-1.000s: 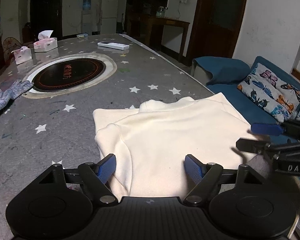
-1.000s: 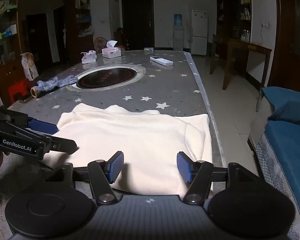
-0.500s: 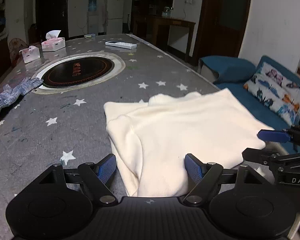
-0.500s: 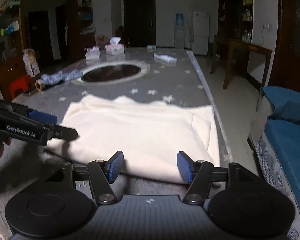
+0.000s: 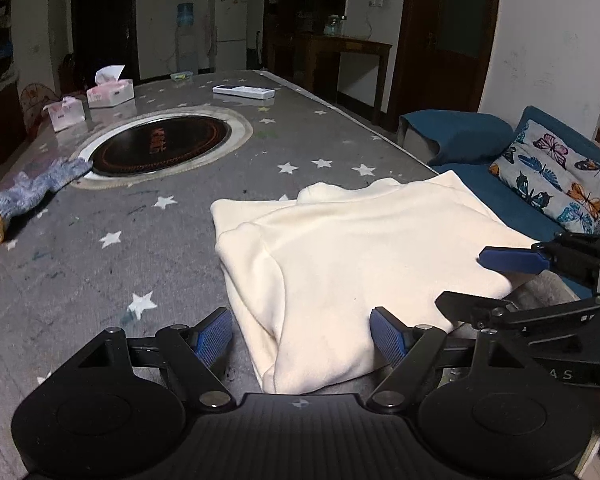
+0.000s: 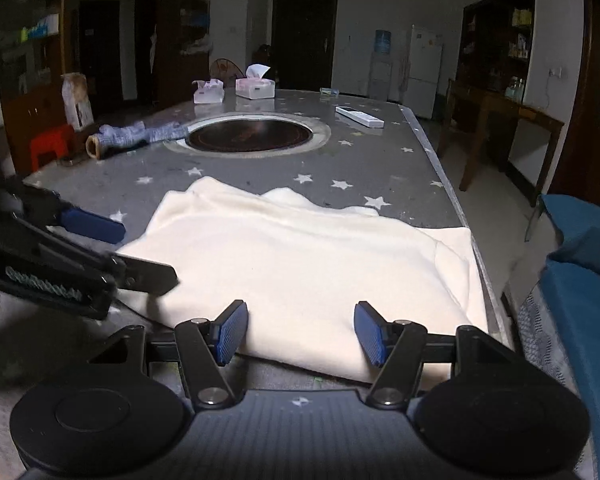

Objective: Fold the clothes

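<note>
The left gripper has its blue pads apart on both sides of the near left corner of the cream garment, and the right gripper also has its pads apart, above the near edge of the same cloth, with nothing pinched. The garment lies folded and flat on the near right part of the grey star-patterned table, reaching its right edge. Farther away are a round black hotplate, a blue-grey glove, two tissue boxes and a white remote.
</note>
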### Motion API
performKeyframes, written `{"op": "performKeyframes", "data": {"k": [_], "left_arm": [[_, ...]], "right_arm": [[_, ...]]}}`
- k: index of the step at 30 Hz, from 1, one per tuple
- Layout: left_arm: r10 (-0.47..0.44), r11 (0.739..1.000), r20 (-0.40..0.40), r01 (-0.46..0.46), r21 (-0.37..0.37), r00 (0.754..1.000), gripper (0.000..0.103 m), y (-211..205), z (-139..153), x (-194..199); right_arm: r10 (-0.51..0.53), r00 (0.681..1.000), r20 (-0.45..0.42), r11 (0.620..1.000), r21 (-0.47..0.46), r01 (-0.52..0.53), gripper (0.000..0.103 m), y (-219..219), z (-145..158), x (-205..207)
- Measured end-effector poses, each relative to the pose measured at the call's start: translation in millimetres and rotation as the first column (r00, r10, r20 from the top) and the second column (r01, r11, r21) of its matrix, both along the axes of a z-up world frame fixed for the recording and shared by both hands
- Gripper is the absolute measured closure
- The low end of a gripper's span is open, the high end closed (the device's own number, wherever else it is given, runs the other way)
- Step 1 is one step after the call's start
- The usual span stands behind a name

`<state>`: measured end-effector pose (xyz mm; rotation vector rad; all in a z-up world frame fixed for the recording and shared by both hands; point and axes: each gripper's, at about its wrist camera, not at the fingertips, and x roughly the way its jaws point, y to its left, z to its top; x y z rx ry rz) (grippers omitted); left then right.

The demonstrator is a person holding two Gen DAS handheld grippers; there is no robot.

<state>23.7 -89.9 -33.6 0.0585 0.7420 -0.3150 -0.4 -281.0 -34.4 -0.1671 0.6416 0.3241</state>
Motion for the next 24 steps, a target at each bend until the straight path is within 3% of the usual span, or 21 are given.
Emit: {"op": "performKeyframes", "data": {"k": [15, 19, 24], "left_arm": [[0.09, 0.992, -0.051, -0.094, -0.081, 0.995, 0.019, 25.2, 7.7, -11.0], [0.097, 0.992, -0.049, -0.101, -0.079, 0.994, 0.014, 24.8, 9.9, -19.5], [0.092, 0.992, -0.039, -0.094, -0.08, 0.995, 0.011, 22.0, 13.4, -28.7]], "right_arm": [[0.093, 0.996, 0.005, 0.996, 0.014, -0.093, 0.043, 11.0, 16.5, -27.5], [0.08, 0.997, -0.012, 0.996, 0.047, -0.08, 0.034, 7.6, 18.0, -33.2], [0.044, 0.999, -0.021, 0.997, 0.066, -0.043, 0.033, 4.8, 18.5, -39.4]]}}
